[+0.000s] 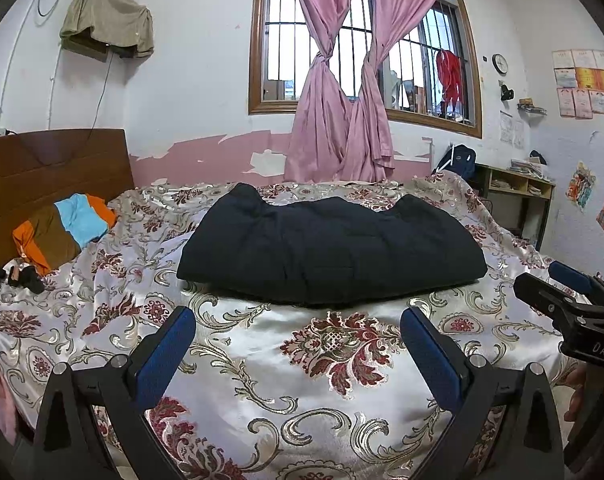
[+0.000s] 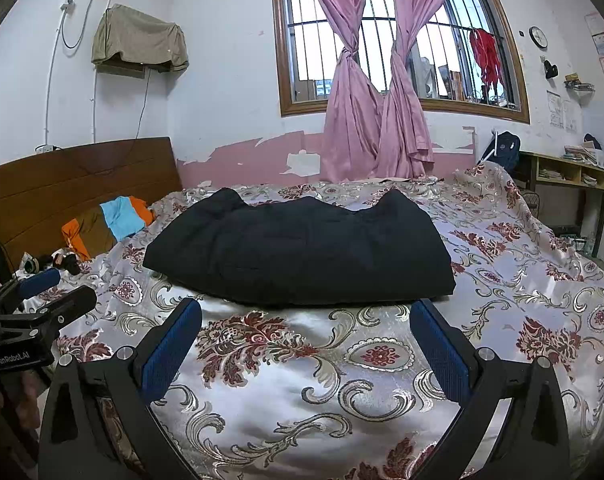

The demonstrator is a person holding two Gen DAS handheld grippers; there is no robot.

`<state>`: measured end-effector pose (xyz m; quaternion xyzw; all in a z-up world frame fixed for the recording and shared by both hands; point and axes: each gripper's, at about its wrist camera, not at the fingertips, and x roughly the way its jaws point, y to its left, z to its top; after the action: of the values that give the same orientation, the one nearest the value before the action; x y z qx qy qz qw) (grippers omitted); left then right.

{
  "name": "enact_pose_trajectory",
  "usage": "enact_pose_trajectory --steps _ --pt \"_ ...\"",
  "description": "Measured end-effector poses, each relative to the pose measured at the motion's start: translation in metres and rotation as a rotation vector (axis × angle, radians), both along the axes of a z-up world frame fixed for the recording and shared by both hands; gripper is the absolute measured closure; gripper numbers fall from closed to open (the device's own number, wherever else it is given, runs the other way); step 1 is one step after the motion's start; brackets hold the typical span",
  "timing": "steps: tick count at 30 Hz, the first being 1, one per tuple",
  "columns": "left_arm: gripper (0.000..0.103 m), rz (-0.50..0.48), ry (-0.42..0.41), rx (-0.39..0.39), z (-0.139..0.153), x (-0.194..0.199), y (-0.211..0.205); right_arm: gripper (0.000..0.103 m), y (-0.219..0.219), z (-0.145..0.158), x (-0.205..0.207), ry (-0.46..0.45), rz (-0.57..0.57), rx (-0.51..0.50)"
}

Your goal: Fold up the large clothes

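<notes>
A big black jacket (image 1: 330, 244) lies folded in a thick, puffy bundle in the middle of the bed. It rests on a shiny bed cover (image 1: 269, 364) with red flowers and gold swirls. 2 small bumps stick up along the far edge of the bundle.

The left gripper (image 1: 297, 354) hangs over the near part of the bed. Its 2 blue pads are spread wide apart and there is nothing between them, only the cover below. The jacket is just past the tips and they do not touch it.

The right gripper (image 2: 306, 354) is the same. Its blue pads are far apart and hold nothing. The jacket sits just in front of it, not touching.

The 2 grippers are side by side. The left view shows the right one at its right edge, and the right view shows the left one at its left edge.

At the head of the bed there is a brown wooden headboard (image 1: 53, 176). Near it lies a pile of cloth in orange, brown and light blue (image 1: 67, 228). Beside that pile are some small dark things, too small to tell what they are.

Behind the bed, pink curtains (image 1: 342, 80) are tied in knots in front of a window with bars (image 1: 366, 40). A round clock (image 1: 499, 63) hangs on the wall to the right. Below it is a wooden shelf (image 1: 516, 188) with papers.
</notes>
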<state>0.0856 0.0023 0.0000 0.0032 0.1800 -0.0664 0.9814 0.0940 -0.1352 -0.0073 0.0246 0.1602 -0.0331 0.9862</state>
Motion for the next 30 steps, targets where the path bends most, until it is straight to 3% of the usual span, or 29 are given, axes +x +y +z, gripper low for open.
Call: enact_pose_trajectory --steps 30 --pt "0.0 -0.002 0.001 -0.001 -0.001 0.0002 0.0011 0.001 0.0004 0.0003 -0.0002 0.002 -0.002 0.002"
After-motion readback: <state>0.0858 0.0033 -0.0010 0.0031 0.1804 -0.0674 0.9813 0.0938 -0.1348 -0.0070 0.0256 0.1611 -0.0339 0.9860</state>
